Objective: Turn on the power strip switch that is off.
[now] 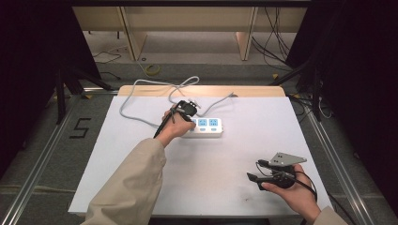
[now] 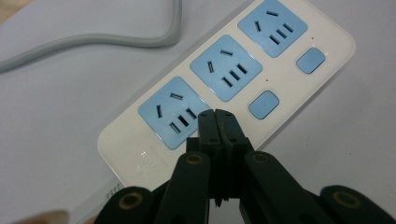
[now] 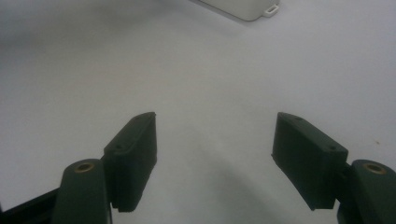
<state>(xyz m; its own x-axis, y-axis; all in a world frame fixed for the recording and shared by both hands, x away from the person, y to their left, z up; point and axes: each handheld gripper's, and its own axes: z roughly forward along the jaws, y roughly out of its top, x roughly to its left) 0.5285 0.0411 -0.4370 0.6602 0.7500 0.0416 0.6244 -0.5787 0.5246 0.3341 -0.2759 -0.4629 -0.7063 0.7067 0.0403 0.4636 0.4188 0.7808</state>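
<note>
Left tongs poised on the power strip's switch row

Left tongs (image 2: pixel 218 114), jaws pressed together and empty, tip down by the power strip's (image 2: pixel 327 79) near switch (image 2: pixel 264 104); whether it's pressed is unclear. Right tongs (image 3: pixel 215 154) gape wide, idle, well apart from it.

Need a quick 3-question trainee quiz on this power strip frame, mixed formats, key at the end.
1. True or false: the left gripper has its jaws shut, tips over the power strip.
2. How many blue sockets does the power strip have? A) two B) three C) four
3. Fill in: the right gripper has its jaws ____, with nothing between them above the white table.

Key:
1. True. The tips are pressed together by the nearest socket.
2. B. Two blue buttons also show in the left gripper view; the nearer button is just right of the tips.
3. Open.
</note>
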